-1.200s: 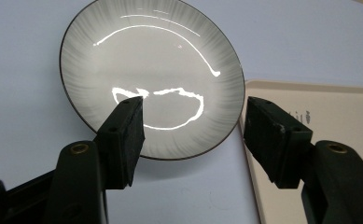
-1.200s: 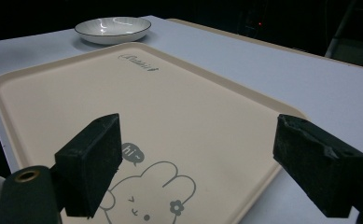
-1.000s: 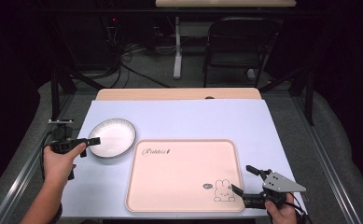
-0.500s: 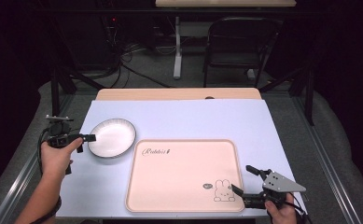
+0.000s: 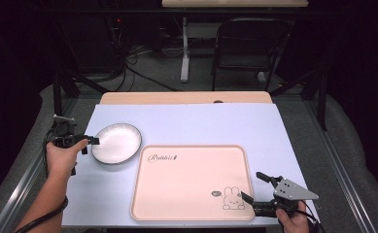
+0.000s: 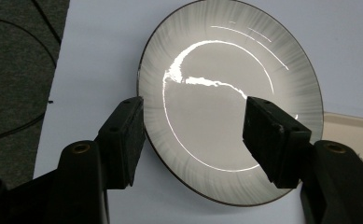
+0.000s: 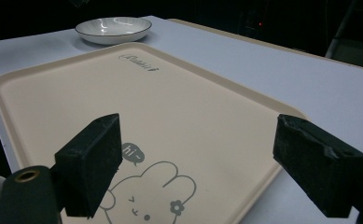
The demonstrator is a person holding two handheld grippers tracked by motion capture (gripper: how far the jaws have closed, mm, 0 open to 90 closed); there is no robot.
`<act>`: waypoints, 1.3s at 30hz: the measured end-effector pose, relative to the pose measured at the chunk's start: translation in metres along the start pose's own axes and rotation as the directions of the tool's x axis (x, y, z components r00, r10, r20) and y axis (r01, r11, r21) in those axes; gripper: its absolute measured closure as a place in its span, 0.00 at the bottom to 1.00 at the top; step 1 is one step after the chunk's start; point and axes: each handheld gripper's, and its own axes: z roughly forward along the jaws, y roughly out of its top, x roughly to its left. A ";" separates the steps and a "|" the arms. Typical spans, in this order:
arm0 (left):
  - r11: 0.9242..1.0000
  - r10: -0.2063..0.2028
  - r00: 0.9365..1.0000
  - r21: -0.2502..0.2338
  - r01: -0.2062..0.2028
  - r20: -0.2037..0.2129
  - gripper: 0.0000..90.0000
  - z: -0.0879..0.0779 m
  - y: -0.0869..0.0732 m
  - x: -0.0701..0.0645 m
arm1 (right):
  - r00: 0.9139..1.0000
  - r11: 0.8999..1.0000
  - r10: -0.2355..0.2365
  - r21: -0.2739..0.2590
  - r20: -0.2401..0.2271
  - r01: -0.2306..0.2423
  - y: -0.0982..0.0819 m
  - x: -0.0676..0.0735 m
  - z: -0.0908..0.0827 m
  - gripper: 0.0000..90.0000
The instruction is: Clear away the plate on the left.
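Note:
A white ribbed plate (image 5: 116, 142) with a dark rim rests on the pale blue table top (image 5: 196, 124), left of a beige tray (image 5: 192, 180) printed with a rabbit. My left gripper (image 5: 90, 144) sits at the plate's left edge and is open. In the left gripper view the plate (image 6: 226, 70) lies under the left gripper (image 6: 195, 112), one jaw outside its rim and the other above its bowl. My right gripper (image 5: 251, 185) is open at the tray's near right corner. The right gripper (image 7: 198, 140) hovers over the tray (image 7: 179, 93), with the plate (image 7: 113, 29) far off.
A wooden board (image 5: 186, 97) lines the table's far edge. A chair (image 5: 247, 43) and a table leg (image 5: 184, 48) stand on the floor beyond. Metal frame rails (image 5: 26, 170) run along both sides of the table.
My left hand and gripper have shifted slightly left and away along the plate's left rim. The plate, the tray and the right gripper have stayed put.

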 end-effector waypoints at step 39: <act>0.992 -0.084 0.996 0.092 0.086 -0.026 0.45 0.052 0.006 0.012 | 1.000 1.000 -0.001 -0.001 -0.002 0.001 0.000 0.000 0.000 0.16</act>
